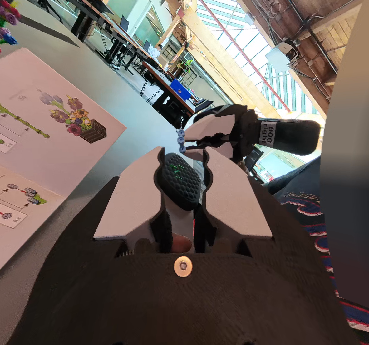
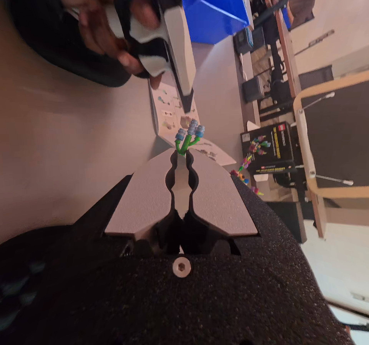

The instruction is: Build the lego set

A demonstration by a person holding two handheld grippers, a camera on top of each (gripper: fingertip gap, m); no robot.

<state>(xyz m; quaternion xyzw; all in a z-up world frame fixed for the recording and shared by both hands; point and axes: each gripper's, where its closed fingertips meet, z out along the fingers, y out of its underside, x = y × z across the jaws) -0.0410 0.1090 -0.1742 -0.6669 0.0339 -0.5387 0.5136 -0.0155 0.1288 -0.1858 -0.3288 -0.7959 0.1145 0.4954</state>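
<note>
Smooth grey tabletop (image 2: 60,135); right gripper (image 2: 182,152) pinches forked green stem (image 2: 184,145).

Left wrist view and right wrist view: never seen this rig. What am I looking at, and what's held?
There is no robot arm. A person holds a two-finger gripper in each hand, and each gripper carries a wide-angle camera looking forward along its fingers.

The left wrist view shows the left gripper close up, open and empty, with the right gripper beyond it.

The right wrist view shows the right gripper shut on a green forked stem with blue flower buds. The left gripper hangs near it, held by a hand.

On the pale table lie open instruction pages. A black set box and built flowers sit farther off.
</note>
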